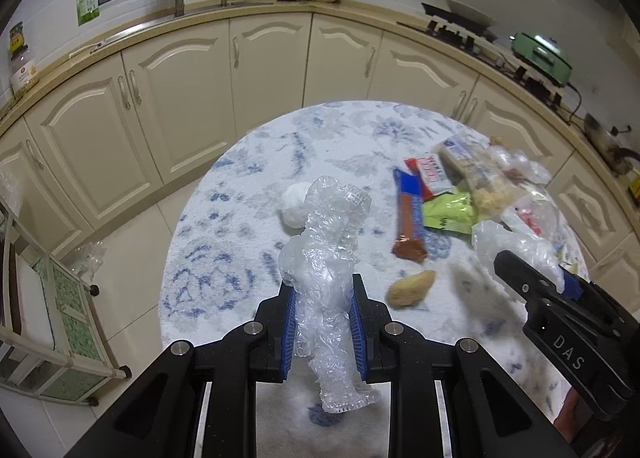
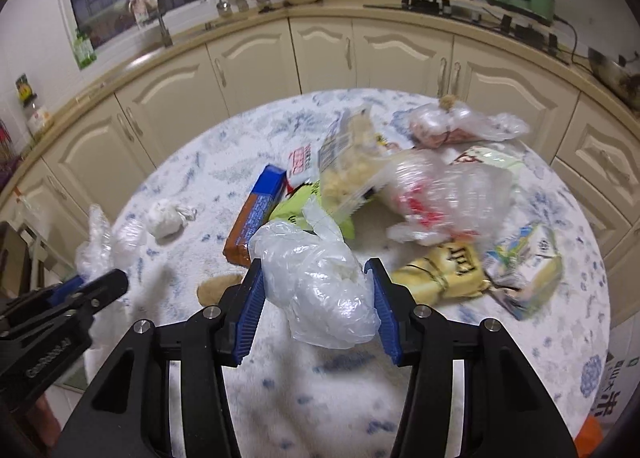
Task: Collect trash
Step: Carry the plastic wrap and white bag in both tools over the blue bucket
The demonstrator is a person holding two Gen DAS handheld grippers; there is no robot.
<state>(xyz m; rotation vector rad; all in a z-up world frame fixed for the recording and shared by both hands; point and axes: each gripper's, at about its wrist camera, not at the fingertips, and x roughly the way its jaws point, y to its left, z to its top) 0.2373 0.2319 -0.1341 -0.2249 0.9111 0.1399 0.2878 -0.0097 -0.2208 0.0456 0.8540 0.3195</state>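
The left tongs (image 1: 323, 332) are clenched on a crumpled clear plastic bottle (image 1: 328, 258), lifted above the round, blue-patterned counter (image 1: 224, 258). The right tongs (image 2: 316, 308) straddle a white plastic bag (image 2: 320, 286), its sides touching both blue pads (image 2: 250, 318); whether they truly pinch it I cannot tell. Behind lie a brown-and-blue wrapper (image 2: 256, 213), a green packet (image 2: 296, 209) and a yellow packet (image 2: 444, 270).
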